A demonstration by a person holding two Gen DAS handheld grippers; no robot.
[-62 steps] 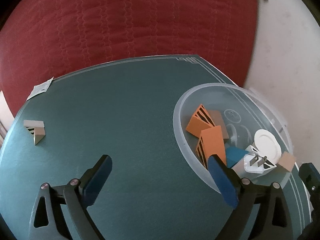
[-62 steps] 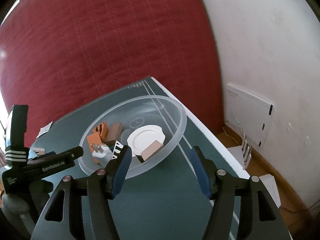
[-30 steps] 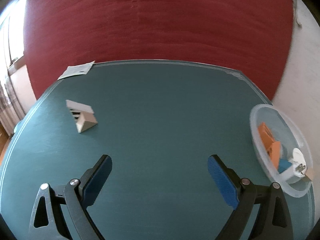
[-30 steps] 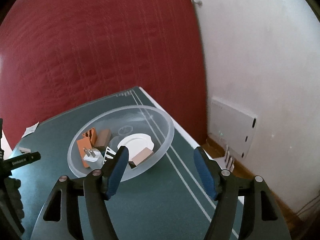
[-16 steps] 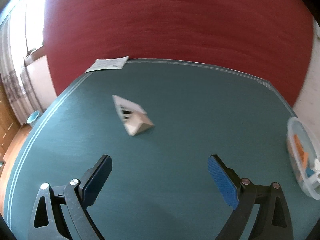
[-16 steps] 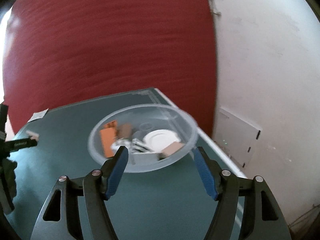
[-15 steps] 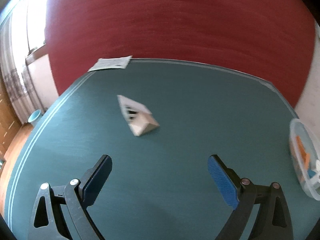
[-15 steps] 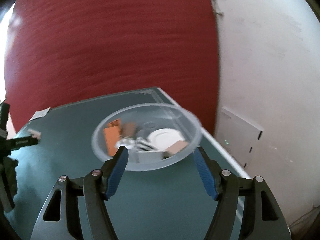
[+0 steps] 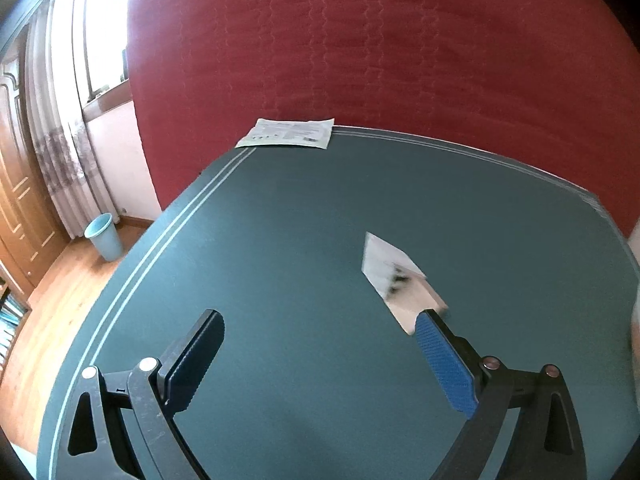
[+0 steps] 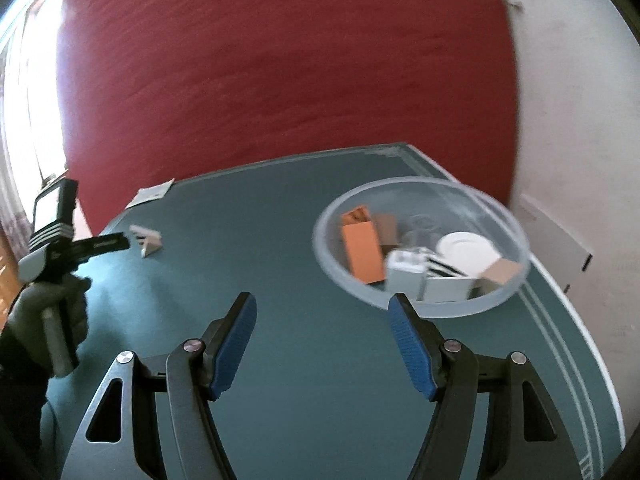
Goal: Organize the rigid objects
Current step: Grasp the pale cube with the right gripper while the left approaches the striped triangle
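The left gripper [image 9: 320,344] hangs low over the green bench [image 9: 280,240], its jaws spread wide with nothing between them. Just past the tip of its blue right-hand finger, at about two o'clock from the gripper, lies a small wedge-shaped block [image 9: 400,280], pale with dark stripes on one face, resting on the bench and blurred in the left wrist view. From the right wrist view the same block sits at ten o'clock, just beside the front of the left gripper, held in a gloved hand [image 10: 44,312].

The right gripper [image 10: 320,320] also has its jaws apart and empty. At one o'clock from it stands a clear plastic bowl [image 10: 500,216] near the bench's right edge, holding an orange box [image 10: 362,248], a white plate [image 10: 466,250], a white plug adapter [image 10: 404,272] and other small pieces.

A paper sheet [image 9: 288,133] lies at the bench's far edge, twelve o'clock from the left gripper, against a red quilted backdrop [image 9: 380,48]. A blue bin [image 9: 103,237] stands on the floor at nine o'clock.
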